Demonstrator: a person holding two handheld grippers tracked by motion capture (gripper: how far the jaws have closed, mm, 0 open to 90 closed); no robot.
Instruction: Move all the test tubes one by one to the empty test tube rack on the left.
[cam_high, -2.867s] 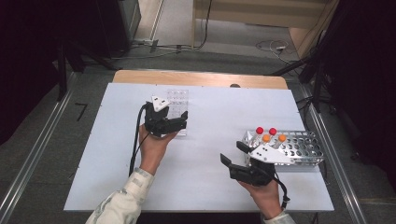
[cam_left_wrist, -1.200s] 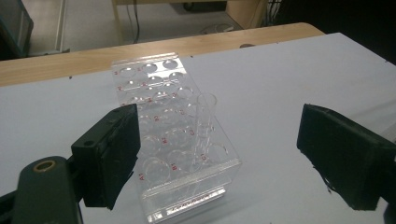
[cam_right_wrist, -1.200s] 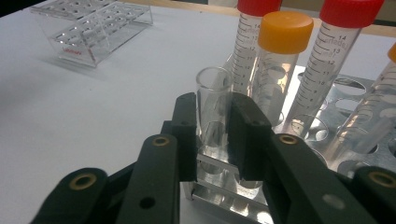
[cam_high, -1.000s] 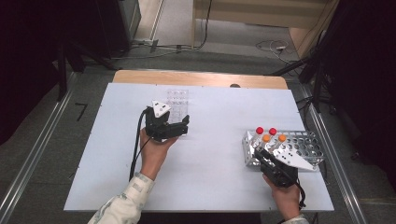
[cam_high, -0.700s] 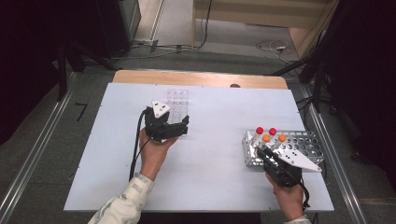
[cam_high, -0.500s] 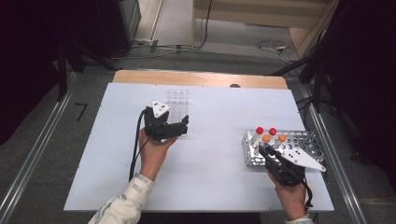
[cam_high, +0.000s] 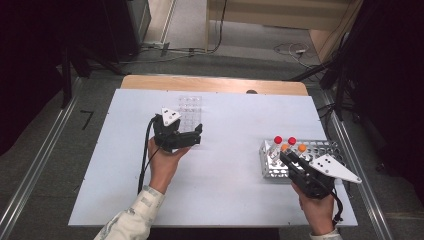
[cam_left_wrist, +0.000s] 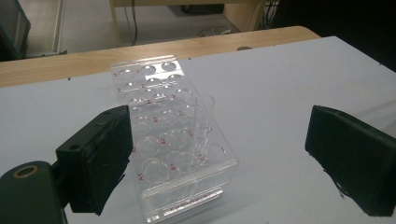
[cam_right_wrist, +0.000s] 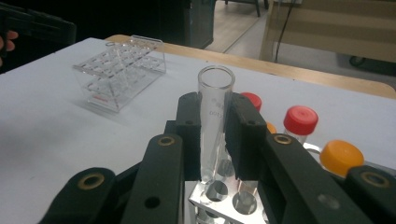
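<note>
From above, your left tongs (cam_high: 194, 137) hover at the clear rack (cam_high: 190, 107) on the white worktop (cam_high: 225, 190), while your right tongs (cam_high: 286, 156) sit over the metal rack (cam_high: 325, 149). Along your left tongs, the jaws have just been opening, nothing between them, one glass tube (cam_left_wrist: 203, 122) standing in the clear rack. Along your right tongs (cam_right_wrist: 215, 135), the jaws clamp an open tube (cam_right_wrist: 214, 112) upright above the metal rack, beside capped tubes (cam_right_wrist: 301, 120).

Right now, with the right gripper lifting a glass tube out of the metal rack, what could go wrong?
1. The right gripper pinches the open glass tube between narrow pads; smooth glass might slip or crack.
2. Its lower end hangs just over the metal rack beside the capped tubes; a sideways swing could knock them.
3. The clear rack already holds one tube between the left gripper's open jaws; placing another could bump it.
</note>
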